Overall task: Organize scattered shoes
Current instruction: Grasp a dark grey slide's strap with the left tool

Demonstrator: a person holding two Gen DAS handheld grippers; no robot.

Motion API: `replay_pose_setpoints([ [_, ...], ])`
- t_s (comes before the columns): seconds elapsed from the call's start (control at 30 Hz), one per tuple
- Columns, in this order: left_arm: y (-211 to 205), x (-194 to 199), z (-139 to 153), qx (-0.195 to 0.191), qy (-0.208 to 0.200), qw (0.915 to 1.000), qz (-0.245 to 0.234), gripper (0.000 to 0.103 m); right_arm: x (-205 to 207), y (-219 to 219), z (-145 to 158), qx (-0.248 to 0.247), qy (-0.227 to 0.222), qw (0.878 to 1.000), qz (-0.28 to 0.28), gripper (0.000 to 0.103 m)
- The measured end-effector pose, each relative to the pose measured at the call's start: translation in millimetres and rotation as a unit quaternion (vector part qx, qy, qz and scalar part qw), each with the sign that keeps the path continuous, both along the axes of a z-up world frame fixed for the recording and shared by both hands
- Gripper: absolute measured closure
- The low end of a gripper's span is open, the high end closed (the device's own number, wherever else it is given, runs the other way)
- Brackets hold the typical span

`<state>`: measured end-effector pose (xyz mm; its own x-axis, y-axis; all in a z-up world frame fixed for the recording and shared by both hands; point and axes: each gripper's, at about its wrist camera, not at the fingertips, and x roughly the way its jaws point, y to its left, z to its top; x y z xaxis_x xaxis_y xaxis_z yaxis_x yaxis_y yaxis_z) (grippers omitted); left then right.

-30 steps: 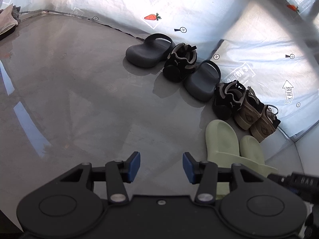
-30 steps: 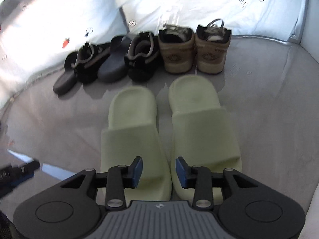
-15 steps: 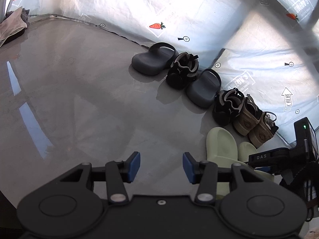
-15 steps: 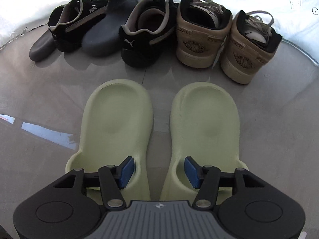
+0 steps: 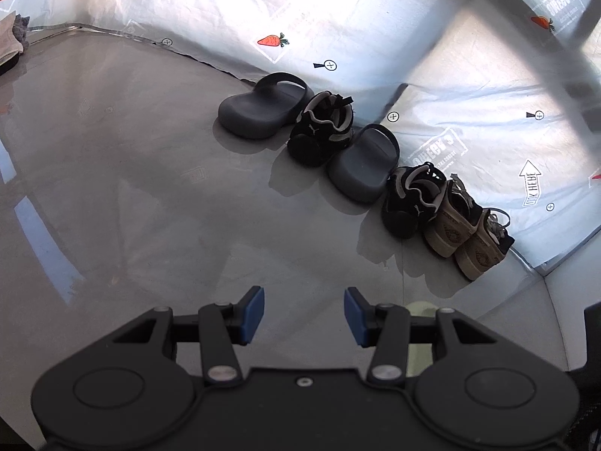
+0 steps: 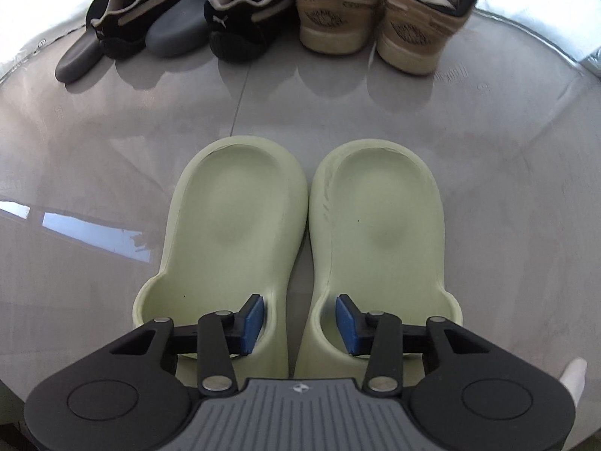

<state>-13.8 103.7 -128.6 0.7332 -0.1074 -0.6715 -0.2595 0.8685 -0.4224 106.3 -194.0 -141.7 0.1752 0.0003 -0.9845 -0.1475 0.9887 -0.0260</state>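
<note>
our right gripper (image 6: 298, 319) points down over the green slides (image 6: 236, 225), one pad inside each strap opening, jaws just been narrowing onto both inner walls between them; we can't tell if they're pinched yet, likely to carry both together. left gripper (image 5: 304, 317) partly open, empty, over bare floor (image 5: 131, 188). remaining shoes line the white sheet (image 5: 225, 7) at 12 o'clock, heels toward us: tan sneakers (image 6: 379, 11) paired, black sneakers (image 6: 240, 15) and grey clogs (image 5: 259, 112) interleaved.

"PUMA" on black sneaker (image 6: 129, 24), "LOOK HERE" arrow on white sheeting (image 5: 531, 184)
</note>
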Motion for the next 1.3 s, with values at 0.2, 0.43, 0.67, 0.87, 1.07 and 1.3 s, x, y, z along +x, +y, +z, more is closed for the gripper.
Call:
replay_pose_setpoints([
  [0.2,-5.8,13.7,1.4,0.029,0.001,0.9995,-0.013,0.051,9.6,-3.5,31.6,0.077,-0.057,0.995,-0.031,0.026],
  [0.43,-0.1,49.8,6.5,0.043,-0.018,0.9989,-0.004,0.045,23.8,10.5,67.9,0.139,-0.264,0.954,-0.029,0.008],
  [0.67,43.6,106.3,12.3,0.048,-0.032,0.998,0.026,0.042,54.2,19.7,51.5,0.161,-0.288,0.943,-0.041,0.007],
  [0.87,84.2,184.2,13.4,0.045,-0.083,0.9941,0.053,0.021,73.9,14.3,32.5,0.213,-0.283,0.93,-0.097,0.007],
  [1.07,105.4,279.0,-7.5,-0.009,-0.098,0.9927,0.069,0.021,83.0,4.4,22.3,0.195,-0.281,0.932,-0.12,0.007],
  [1.3,112.8,373.5,-46.0,-0.028,-0.07,0.995,0.066,0.029,83.9,-25.6,14.9,0.182,-0.275,0.929,-0.17,0.007],
])
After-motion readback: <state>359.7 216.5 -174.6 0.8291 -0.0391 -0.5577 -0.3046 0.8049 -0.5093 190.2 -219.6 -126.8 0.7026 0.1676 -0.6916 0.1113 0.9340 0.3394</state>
